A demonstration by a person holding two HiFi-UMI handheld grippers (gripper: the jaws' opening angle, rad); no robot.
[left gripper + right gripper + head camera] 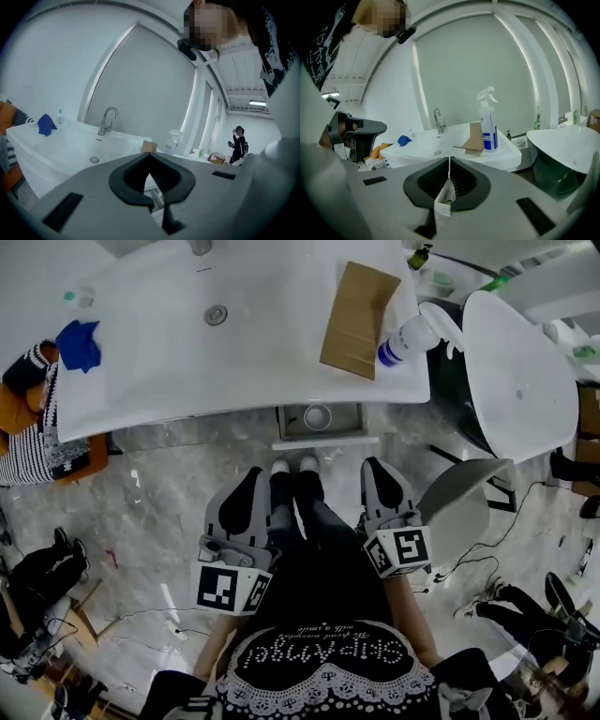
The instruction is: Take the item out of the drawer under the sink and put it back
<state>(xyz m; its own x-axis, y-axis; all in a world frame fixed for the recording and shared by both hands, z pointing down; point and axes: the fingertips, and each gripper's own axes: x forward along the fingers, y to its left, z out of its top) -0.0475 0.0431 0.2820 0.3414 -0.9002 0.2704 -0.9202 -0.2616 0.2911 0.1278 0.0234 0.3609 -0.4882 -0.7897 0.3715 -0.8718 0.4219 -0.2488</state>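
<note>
White and round, the item (317, 416) is seen in the open drawer (323, 441) under the sink (169, 352). The left hand-held gripper (251, 486) and right hand-held gripper (379, 474) are closed on nothing, far back. One should be opened wide, lowered straight in, then closed softly.

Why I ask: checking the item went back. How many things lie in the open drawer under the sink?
1: a round white container in the middle of the open drawer. The sink overhangs the drawer's back, so more may be hidden.
</note>
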